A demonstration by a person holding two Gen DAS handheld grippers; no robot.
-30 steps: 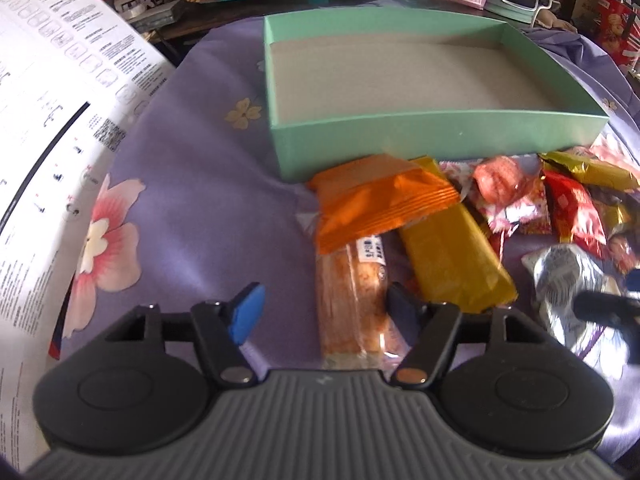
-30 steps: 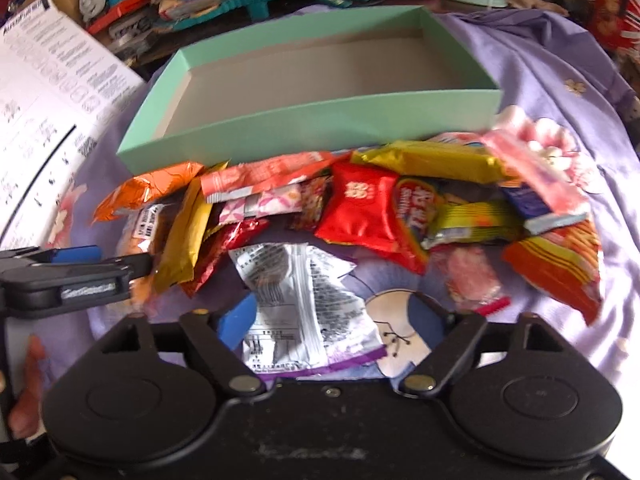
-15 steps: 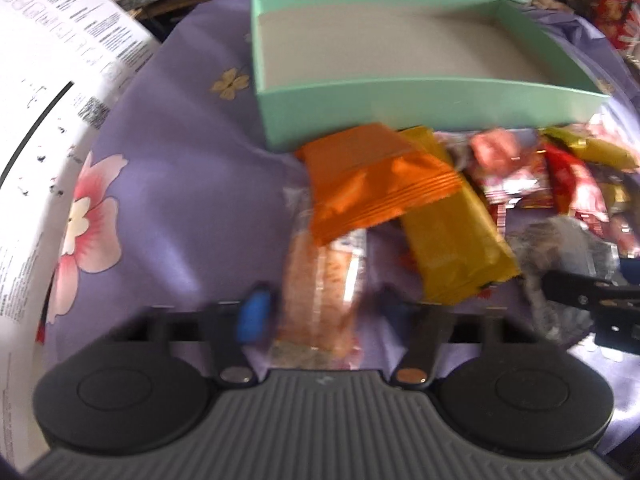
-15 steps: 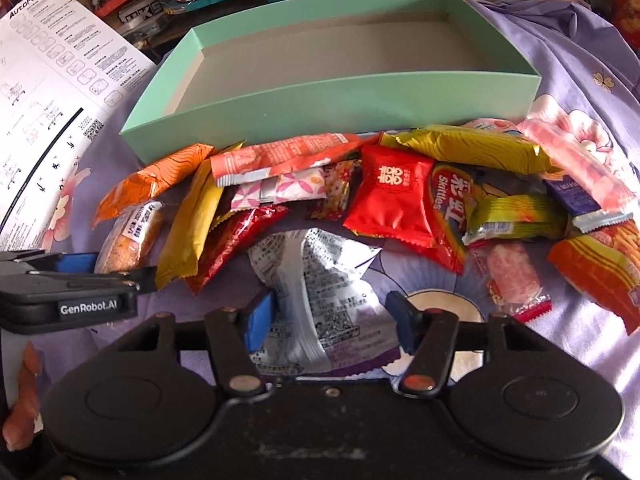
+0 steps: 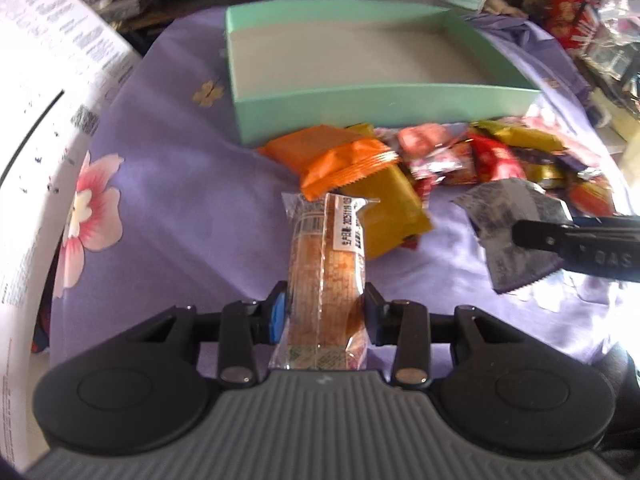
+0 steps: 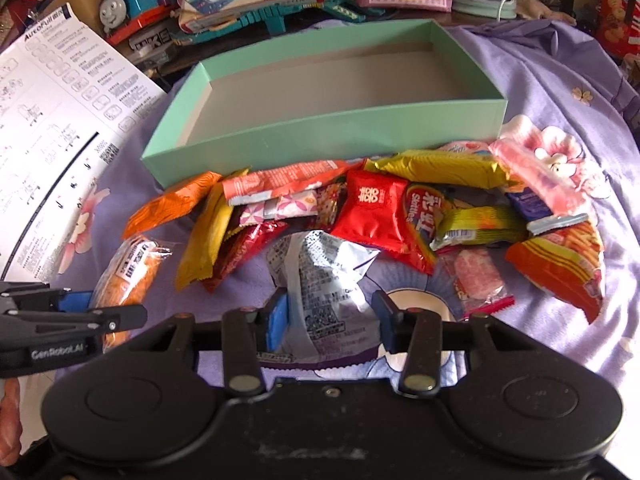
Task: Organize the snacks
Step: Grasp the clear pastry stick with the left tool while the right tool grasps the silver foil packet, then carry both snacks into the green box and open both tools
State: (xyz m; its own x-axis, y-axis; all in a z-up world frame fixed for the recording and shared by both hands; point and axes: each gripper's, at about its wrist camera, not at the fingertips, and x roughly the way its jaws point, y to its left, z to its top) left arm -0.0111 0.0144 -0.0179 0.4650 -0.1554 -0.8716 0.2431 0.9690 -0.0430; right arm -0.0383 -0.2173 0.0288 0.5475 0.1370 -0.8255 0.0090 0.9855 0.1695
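now | left gripper point(image 5: 325, 312) clamps clear cracker pack point(image 5: 326, 276) | right gripper point(image 6: 329, 318) pinches silver packet point(image 6: 324, 280) | orange wrapper point(image 5: 344, 160) ahead

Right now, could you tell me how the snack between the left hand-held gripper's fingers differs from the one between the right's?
The clear-wrapped orange bar is long, narrow and see-through; the silver packet is wider, crumpled and opaque with printed text. The bar points straight towards the green box, while the packet lies twisted. Both sit between nearly closed fingers of the left hand-held gripper and right hand-held gripper.
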